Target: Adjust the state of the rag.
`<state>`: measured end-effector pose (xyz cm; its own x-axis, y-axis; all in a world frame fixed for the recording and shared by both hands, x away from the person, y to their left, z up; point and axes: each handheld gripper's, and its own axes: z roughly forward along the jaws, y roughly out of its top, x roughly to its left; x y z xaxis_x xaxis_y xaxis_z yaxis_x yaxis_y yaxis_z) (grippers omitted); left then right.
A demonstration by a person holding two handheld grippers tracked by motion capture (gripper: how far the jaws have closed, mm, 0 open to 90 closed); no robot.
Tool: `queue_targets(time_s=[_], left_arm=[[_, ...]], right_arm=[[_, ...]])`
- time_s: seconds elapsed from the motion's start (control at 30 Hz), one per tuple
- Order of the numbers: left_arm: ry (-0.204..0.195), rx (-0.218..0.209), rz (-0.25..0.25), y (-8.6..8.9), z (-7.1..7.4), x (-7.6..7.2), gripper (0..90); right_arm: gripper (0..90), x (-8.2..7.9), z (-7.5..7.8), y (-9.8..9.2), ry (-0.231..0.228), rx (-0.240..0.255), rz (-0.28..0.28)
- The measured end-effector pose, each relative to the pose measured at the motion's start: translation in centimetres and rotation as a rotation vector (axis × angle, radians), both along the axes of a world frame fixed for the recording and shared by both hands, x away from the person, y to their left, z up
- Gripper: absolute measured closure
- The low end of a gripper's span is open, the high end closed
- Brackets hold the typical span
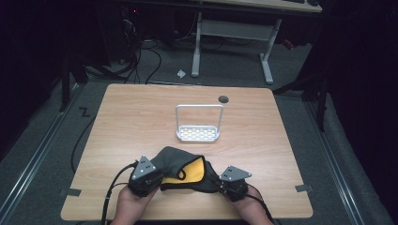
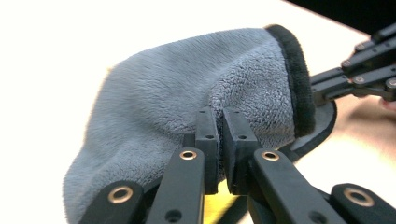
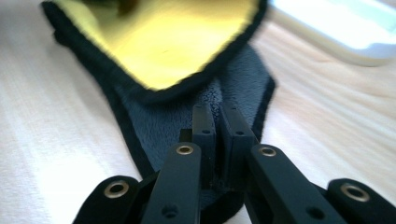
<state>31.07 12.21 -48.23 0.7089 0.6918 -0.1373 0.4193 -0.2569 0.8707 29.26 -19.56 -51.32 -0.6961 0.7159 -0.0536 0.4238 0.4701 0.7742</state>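
A grey fleece cloth (image 1: 180, 161) with a yellow inner side and black edging lies bunched near the table's front edge. My left gripper (image 1: 159, 179) is at its left end, jaws nearly together and pinching the grey fleece (image 2: 187, 84); my left gripper (image 2: 222, 119) has yellow showing below its pads. My right gripper (image 1: 217, 183) is at the cloth's right end. In the right gripper view my right gripper (image 3: 217, 114) is shut on a grey corner of the cloth (image 3: 154, 116), with the yellow side folded up behind. The right gripper's black links (image 2: 359, 74) show past the cloth.
A white wire-handled rack (image 1: 198, 133) stands at the middle of the wooden table (image 1: 141, 108), just beyond the cloth; its base (image 3: 336, 28) appears in the right gripper view. A round cable hole (image 1: 223, 99) lies near the far edge. A desk frame stands on the floor behind.
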Motion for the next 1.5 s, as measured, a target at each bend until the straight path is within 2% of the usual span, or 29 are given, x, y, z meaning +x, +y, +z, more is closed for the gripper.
queue_targets(time_s=[0.17,0.23,0.27,0.3,0.33,0.43,0.47,0.5,0.53,0.57,0.63,0.67,0.73,0.8,0.97,1.03,1.1,1.13,1.17,1.2,1.23,1.33,1.4,1.43,1.5], left_arm=[[0.016,-0.063,0.053,1.9,0.2,1.1,86.0],[0.022,-0.076,0.064,2.3,0.1,1.5,86.0],[0.03,-0.086,0.07,2.5,0.0,1.9,86.1],[0.05,-0.092,0.077,2.6,-0.6,2.3,86.1],[0.05,-0.092,0.077,2.6,-0.6,2.3,86.1],[0.102,-0.061,0.094,2.5,-2.3,3.4,86.2],[0.114,-0.033,0.104,2.5,-2.8,3.7,86.1],[0.14,0.007,0.124,2.5,-3.6,4.2,86.1],[0.14,0.007,0.124,2.5,-3.6,4.2,85.9],[0.151,0.029,0.133,2.5,-3.9,4.4,85.2],[0.152,0.04,0.151,2.8,-3.9,4.4,83.7],[0.154,0.038,0.162,3.0,-3.8,4.3,79.2],[0.148,0.029,0.172,4.0,-3.4,3.8,62.2],[0.137,0.024,0.176,4.3,-3.1,3.4,59.6],[0.084,-0.045,0.175,5.2,-0.9,1.6,50.7],[0.058,-0.069,0.148,4.4,0.0,1.0,49.9],[0.043,-0.067,0.102,3.1,0.2,0.6,48.6],[0.04,-0.065,0.075,2.2,0.2,0.4,47.6],[0.038,-0.051,0.033,0.6,0.2,0.3,45.2],[0.038,-0.051,0.033,0.6,0.2,0.3,44.2],[0.034,-0.054,-0.009,-0.5,0.2,0.2,44.2],[0.036,-0.037,-0.092,-3.6,0.3,0.1,40.3],[0.026,-0.034,-0.122,-5.4,0.3,0.0,37.7],[0.024,-0.027,-0.138,-6.4,0.2,0.1,37.7],[0.005,0.047,-0.137,-8.4,-0.4,0.3,36.7]], right_arm=[[86.3,0.7,0.3,-2.0,-0.022,-0.014,-0.068],[86.3,1.0,0.4,-2.7,-0.029,-0.021,-0.096],[86.2,1.5,0.4,-3.7,-0.033,-0.043,-0.134],[86.3,1.8,0.3,-4.1,-0.027,-0.045,-0.149],[86.3,1.8,0.3,-4.1,-0.027,-0.045,-0.149],[86.0,2.7,-0.4,-5.3,0.005,-0.06,-0.198],[85.2,3.0,-0.9,-5.6,0.025,-0.065,-0.209],[83.6,3.1,-1.0,-5.5,0.028,-0.068,-0.209],[83.6,3.1,-1.0,-5.5,0.028,-0.068,-0.209],[76.1,2.9,-0.8,-5.3,0.009,-0.059,-0.208],[73.6,2.8,-0.6,-5.2,0.002,-0.052,-0.206],[71.5,2.5,-0.3,-5.0,-0.009,-0.037,-0.201],[67.6,1.8,0.2,-4.7,-0.036,-0.023,-0.19],[66.9,1.7,0.3,-4.7,-0.036,-0.022,-0.192],[64.8,1.8,0.2,-5.1,-0.026,-0.012,-0.205],[64.8,1.8,0.3,-5.1,-0.025,-0.008,-0.209],[64.8,1.8,0.3,-5.2,-0.021,0.0,-0.212],[64.8,1.8,0.3,-5.1,-0.019,0.001,-0.212],[65.0,1.9,0.2,-5.0,-0.022,-0.004,-0.207],[65.0,1.9,0.2,-5.0,-0.022,-0.004,-0.207],[65.0,1.8,0.2,-4.9,-0.021,-0.005,-0.206],[65.0,1.8,0.2,-4.9,-0.019,-0.007,-0.205],[65.0,1.7,0.2,-5.0,-0.019,-0.005,-0.205],[65.0,1.7,0.2,-5.0,-0.018,-0.003,-0.207],[65.0,1.7,0.2,-5.1,-0.018,-0.002,-0.209]])
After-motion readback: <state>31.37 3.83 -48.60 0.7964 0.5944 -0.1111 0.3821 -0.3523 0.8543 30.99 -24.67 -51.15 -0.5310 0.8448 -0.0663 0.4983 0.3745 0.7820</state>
